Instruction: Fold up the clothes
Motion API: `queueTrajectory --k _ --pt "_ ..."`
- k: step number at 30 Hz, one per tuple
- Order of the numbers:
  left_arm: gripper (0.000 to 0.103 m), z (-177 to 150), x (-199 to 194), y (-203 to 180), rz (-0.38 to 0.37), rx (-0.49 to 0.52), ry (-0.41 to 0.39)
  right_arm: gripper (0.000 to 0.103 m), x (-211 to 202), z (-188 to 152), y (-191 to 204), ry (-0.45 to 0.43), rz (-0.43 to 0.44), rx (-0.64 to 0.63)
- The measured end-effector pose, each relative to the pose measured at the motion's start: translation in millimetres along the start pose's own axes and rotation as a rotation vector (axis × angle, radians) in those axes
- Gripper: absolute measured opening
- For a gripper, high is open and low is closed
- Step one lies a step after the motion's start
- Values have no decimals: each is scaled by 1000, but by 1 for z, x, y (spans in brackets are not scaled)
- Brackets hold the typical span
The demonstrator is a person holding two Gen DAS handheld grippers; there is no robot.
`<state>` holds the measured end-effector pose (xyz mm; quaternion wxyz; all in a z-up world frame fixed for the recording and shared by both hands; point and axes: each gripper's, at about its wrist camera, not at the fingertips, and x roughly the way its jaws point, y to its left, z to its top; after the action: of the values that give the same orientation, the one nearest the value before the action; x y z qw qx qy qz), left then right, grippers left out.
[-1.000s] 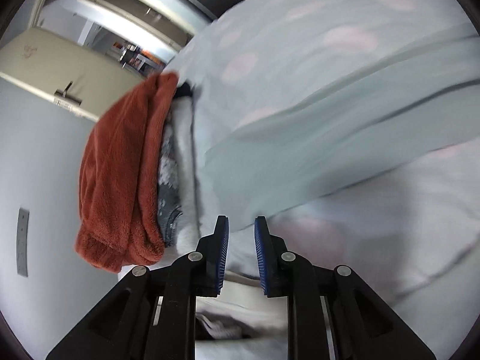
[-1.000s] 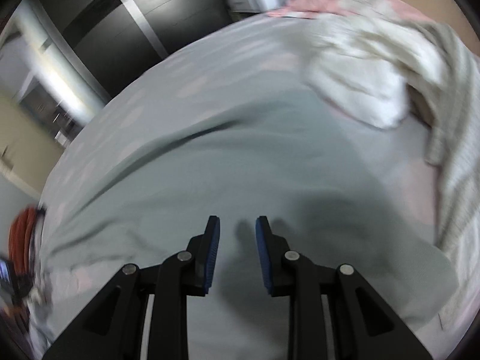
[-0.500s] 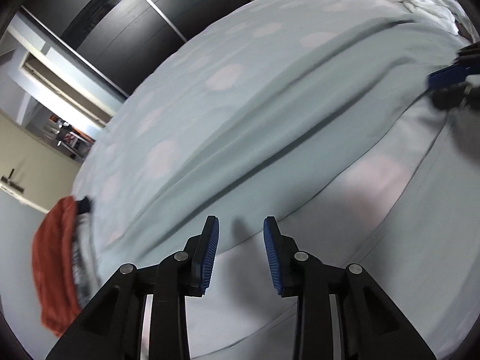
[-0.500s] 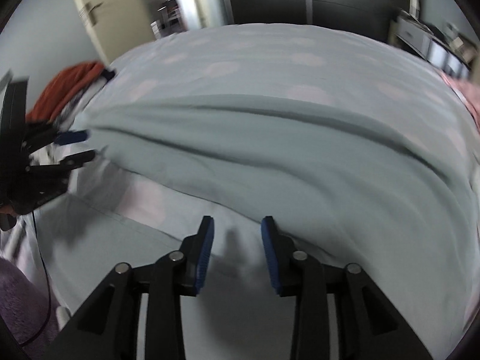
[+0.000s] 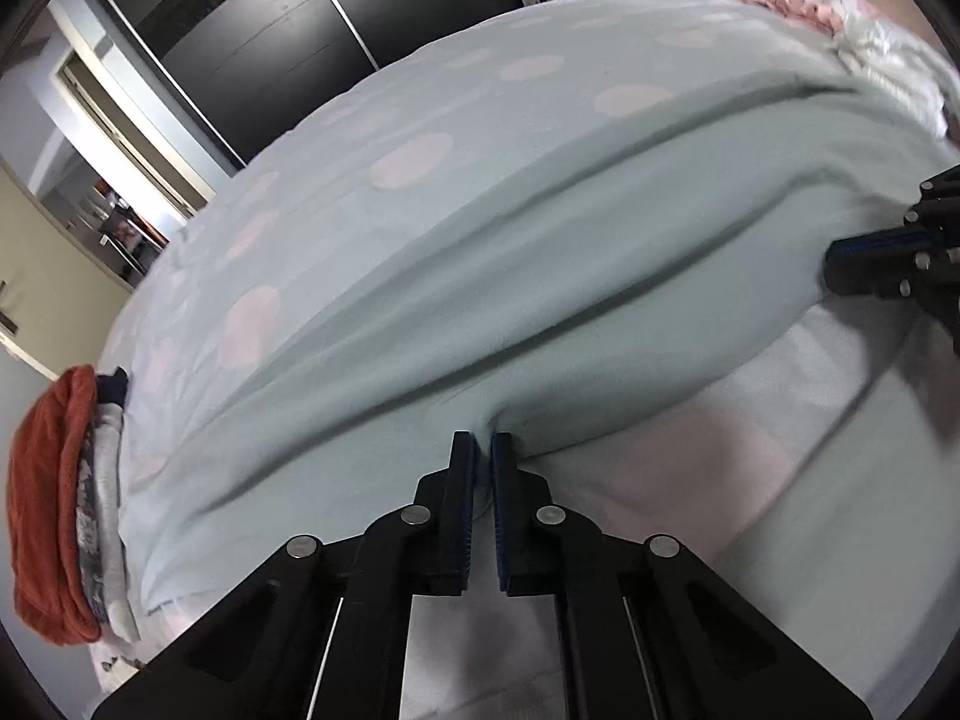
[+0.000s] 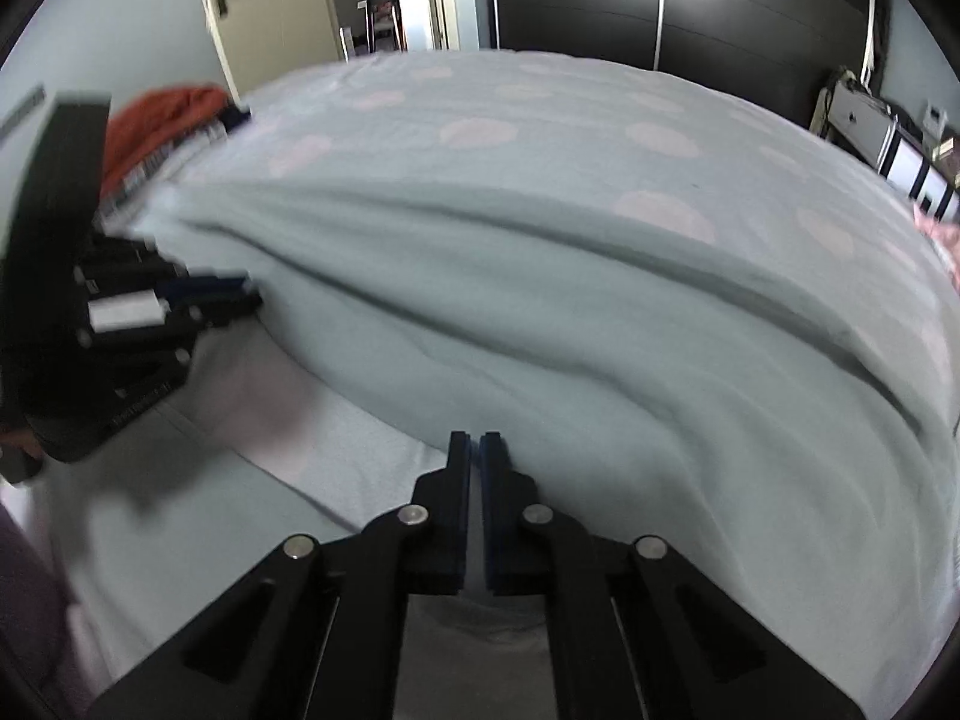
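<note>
Both sets of jaws are pressed together on fabric rn: left gripper (image 5: 483,450) is pinching the near edge of the pale green garment (image 5: 540,276), and right gripper (image 6: 474,450) has the same edge nipped further along. In the left wrist view the right gripper shows at approx 3 o'clock, blue pads at the cloth edge; in the right wrist view the left one sits at 9 o'clock, a bit blurry.

Garment is spread wide across the bed, on the polka-dot duvet (image 5: 420,150), w/ long creases running side to side. Can't tell if it's a shirt or smth else, no collar or sleeves showing clearly.

Other stuff: stack of folded clothes (image 5: 66,504) w/ an orange fleecy piece on the outside at 8 o'clock in the left view, and a loose heap of pink/white laundry (image 5: 840,24) at 1 o'clock.

Step in hand imo: both near-edge grips are set, so this looks like the start of a fold-over. Which fold in the sequence, no idea from this.

Next move prob calls for lifting both ends together at the same height, carrying the edge toward 12 o'clock and laying it down even. Keep tension btwn the two grippers or the middle sags and those creases get folded in.
</note>
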<state>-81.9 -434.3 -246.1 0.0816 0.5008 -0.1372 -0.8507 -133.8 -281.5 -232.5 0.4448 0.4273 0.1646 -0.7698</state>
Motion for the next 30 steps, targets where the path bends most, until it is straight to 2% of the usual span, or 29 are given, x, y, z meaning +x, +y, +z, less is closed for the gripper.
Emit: queueTrajectory --k 5,8,10,11,12,13,14,18,21,24,30 --pt "5 -16 -12 -7 -51 25 42 2 -13 4 -1 -5 1 -15" --pt "6 -15 -11 -8 -23 22 29 5 -8 2 1 -5 -16 -38" --pt "11 -12 -14 -9 1 16 3 21 -6 1 3 -5 -28 -53" --pt "15 -11 -15 -10 8 22 -6 39 -4 1 4 -4 -33 -60" --pt "23 -12 -16 -12 16 33 -13 42 -3 0 5 -4 -39 -68" --pt "30 -12 -16 -14 18 42 -17 42 -1 -1 6 -4 -45 -75" --pt "31 -13 -14 -16 14 49 -19 42 0 -1 6 -4 -50 -83" --pt "32 -13 -1 -15 -6 33 24 41 18 -5 -3 53 -24 -35" --pt "39 -8 8 1 -59 -71 35 40 20 -3 -14 73 13 24" --pt "40 -7 8 16 -121 -181 39 40 20 -1 -20 82 35 63" --pt "40 -12 -25 43 -69 -178 17 40 -14 0 -24 11 23 94"
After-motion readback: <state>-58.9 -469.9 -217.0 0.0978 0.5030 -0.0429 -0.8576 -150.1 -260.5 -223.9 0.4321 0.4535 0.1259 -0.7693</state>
